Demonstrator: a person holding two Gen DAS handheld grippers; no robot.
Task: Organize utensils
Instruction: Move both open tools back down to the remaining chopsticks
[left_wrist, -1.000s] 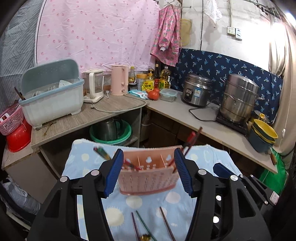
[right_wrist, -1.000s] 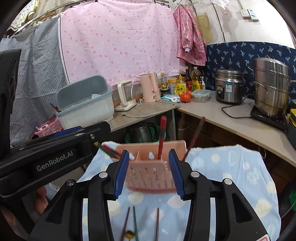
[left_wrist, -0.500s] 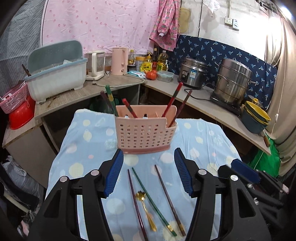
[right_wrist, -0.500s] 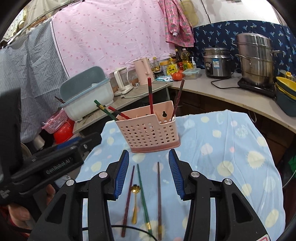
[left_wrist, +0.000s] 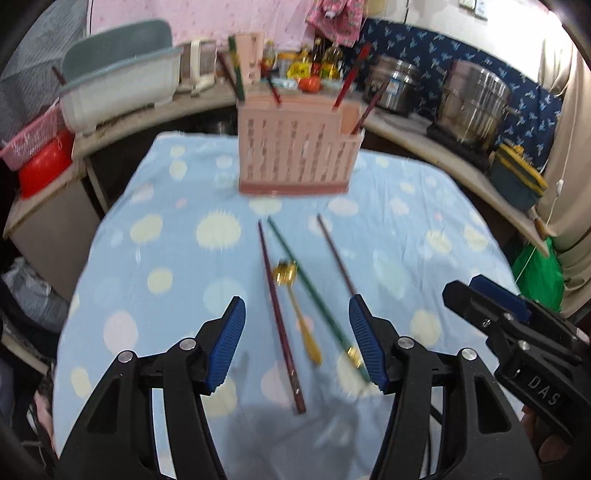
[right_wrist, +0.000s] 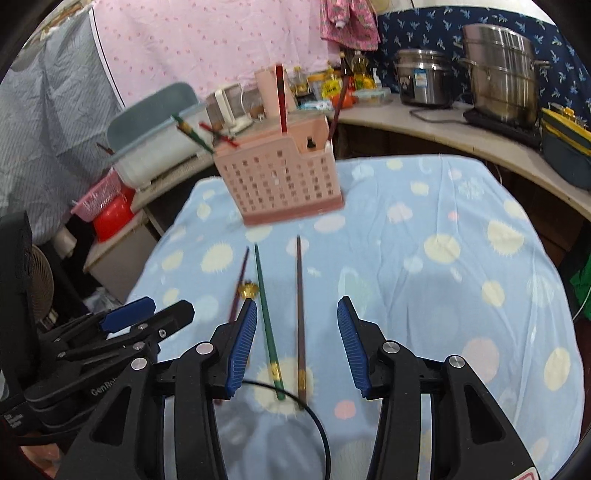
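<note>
Presently, in the left wrist view, the left gripper (left_wrist: 297, 339) is seen with its jaws spread and nothing pinched between them, poised above four loose utensils on the dotted blue cloth (left_wrist: 155, 266): a maroon chopstick (left_wrist: 279, 314), a gold spoon (left_wrist: 297, 310), a green chopstick (left_wrist: 314, 291) and a brown chopstick (left_wrist: 336, 256). The pink perforated utensil holder (left_wrist: 297, 151) is set upright at the far end of the cloth, well apart from the loose pieces, with several chopsticks already leaning in it. A risk is judged here: the spoon lies between the maroon and green sticks, just beside both, so a closing of the jaws could trap two items at once or scatter the neighbours. The right gripper (left_wrist: 513, 317) is noted close at the right edge, and a collision between the two tools is possible. In the right wrist view, the right gripper (right_wrist: 297, 343) is likewise spread and empty, with the green chopstick (right_wrist: 267, 328) and brown chopstick (right_wrist: 300, 317) lying between its fingers; both could be gripped together. A black cable (right_wrist: 306, 410) is draped across the near cloth and could be snagged. The cloth is loose and could be dragged, and the holder tipped with it.
</note>
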